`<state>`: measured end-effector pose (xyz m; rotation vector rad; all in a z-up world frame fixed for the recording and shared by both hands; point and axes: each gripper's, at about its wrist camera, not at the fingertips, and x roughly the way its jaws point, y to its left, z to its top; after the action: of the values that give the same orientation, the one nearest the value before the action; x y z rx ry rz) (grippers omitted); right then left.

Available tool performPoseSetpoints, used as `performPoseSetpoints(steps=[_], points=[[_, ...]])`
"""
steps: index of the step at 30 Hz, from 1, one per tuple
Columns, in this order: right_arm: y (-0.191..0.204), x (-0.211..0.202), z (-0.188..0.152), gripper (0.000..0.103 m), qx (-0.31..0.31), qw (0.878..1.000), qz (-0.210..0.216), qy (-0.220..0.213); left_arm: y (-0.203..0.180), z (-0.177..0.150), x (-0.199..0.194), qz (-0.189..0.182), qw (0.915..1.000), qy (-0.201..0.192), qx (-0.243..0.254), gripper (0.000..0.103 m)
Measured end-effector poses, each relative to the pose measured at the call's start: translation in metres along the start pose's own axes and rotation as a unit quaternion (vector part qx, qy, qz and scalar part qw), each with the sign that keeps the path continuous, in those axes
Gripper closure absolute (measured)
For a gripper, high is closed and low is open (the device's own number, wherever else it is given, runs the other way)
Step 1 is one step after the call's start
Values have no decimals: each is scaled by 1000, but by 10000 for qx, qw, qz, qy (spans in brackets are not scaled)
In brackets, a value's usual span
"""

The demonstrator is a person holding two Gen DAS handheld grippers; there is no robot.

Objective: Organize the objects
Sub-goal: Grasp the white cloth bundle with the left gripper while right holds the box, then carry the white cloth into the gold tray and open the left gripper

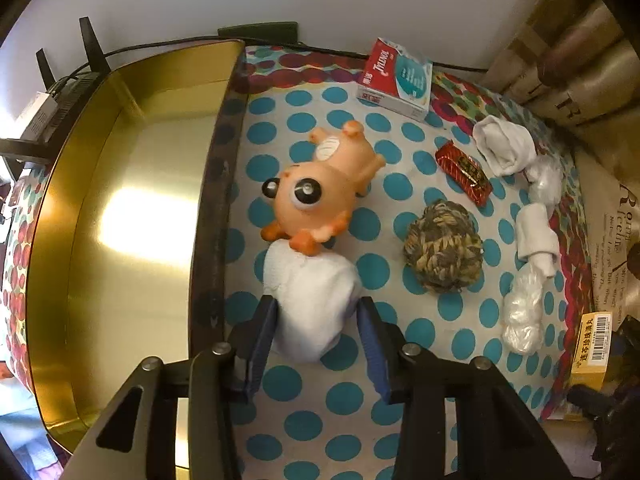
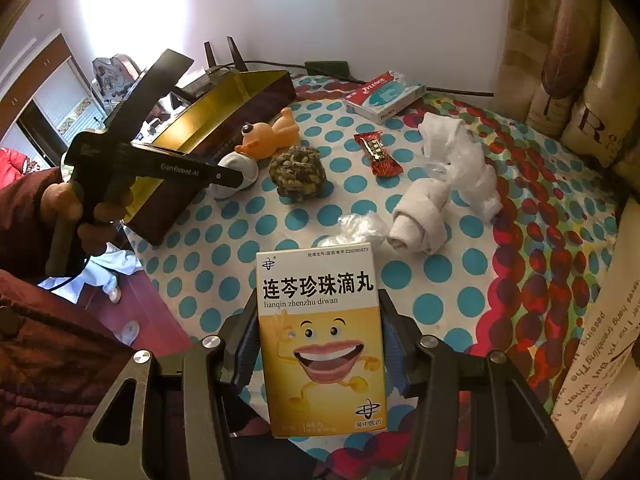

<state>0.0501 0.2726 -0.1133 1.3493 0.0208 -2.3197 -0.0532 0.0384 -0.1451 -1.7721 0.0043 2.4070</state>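
Observation:
My left gripper (image 1: 318,312) is open with its blue pads either side of a white rolled sock (image 1: 312,300) on the polka-dot cloth; the pads stand just off it. An orange rubber toy (image 1: 320,184) lies touching the sock's far end. A gold tin tray (image 1: 120,220) sits to the left. My right gripper (image 2: 320,312) is shut on a yellow medicine box (image 2: 320,340), held upright above the cloth. The right wrist view shows the left gripper at the sock (image 2: 240,168) beside the tray (image 2: 224,108).
On the cloth lie a woven ball (image 1: 442,248), a red candy wrapper (image 1: 464,172), a Tylenol box (image 1: 396,76), more white socks (image 1: 504,144) and plastic wraps (image 1: 524,312). Cushions (image 2: 568,60) line the right side. A router (image 1: 60,96) stands behind the tray.

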Motion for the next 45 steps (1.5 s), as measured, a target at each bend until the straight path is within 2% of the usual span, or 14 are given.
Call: performPoseSetpoints(steps=[3, 8, 12, 18, 23, 29, 32, 36, 45], points=[[2, 0, 1, 53, -19, 10000, 29, -20, -2, -2, 0, 121, 9999, -65, 62, 58], [7, 0, 0, 53, -9, 10000, 70, -57, -11, -2, 1, 253, 9994, -89, 216, 65], [7, -1, -2, 53, 41, 9999, 107, -88, -11, -1, -4, 164, 9997, -148, 57, 69], [6, -3, -3, 53, 65, 9998, 114, -131, -20, -2, -24, -48, 9995, -269, 160, 72], [7, -3, 2, 53, 47, 9998, 149, -144, -18, -7, -51, -134, 9986, -509, 83, 72], [15, -1, 11, 53, -103, 9996, 199, -154, 13, -11, -87, -34, 9964, -818, -230, 72], [21, 1, 16, 53, -207, 9994, 238, -164, 40, -16, -95, 230, 9945, -897, -481, 72], [30, 4, 25, 53, -336, 9988, 299, -177, 73, -24, -89, 375, 9919, -772, -939, 72], [62, 15, 49, 53, -698, 9965, 424, -186, 99, -47, -59, 577, 9879, -542, -1331, 70]])
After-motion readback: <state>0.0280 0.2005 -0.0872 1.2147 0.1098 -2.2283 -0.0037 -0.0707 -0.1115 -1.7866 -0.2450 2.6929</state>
